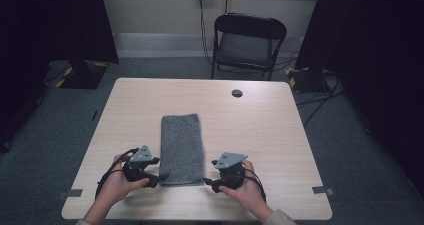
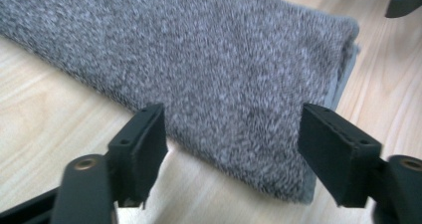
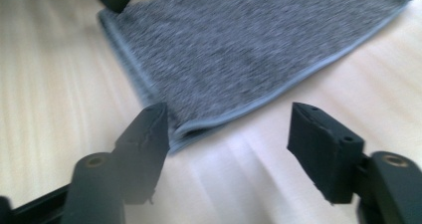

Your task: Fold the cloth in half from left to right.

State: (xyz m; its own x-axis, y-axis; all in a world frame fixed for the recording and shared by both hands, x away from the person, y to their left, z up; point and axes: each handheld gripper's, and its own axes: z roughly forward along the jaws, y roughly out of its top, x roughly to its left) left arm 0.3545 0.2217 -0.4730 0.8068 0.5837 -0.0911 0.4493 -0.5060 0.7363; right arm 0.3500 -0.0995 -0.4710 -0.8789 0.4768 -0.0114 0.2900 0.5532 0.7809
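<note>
A folded grey towel (image 1: 182, 149) lies flat on the table (image 1: 260, 130), its long side running away from the person. The left gripper (image 1: 161, 169) sits at the towel's near left corner and the right gripper (image 1: 209, 171) at its near right corner. Both grippers stand wide open, holding nothing, the towel's corners lying free between their jaws.
</note>
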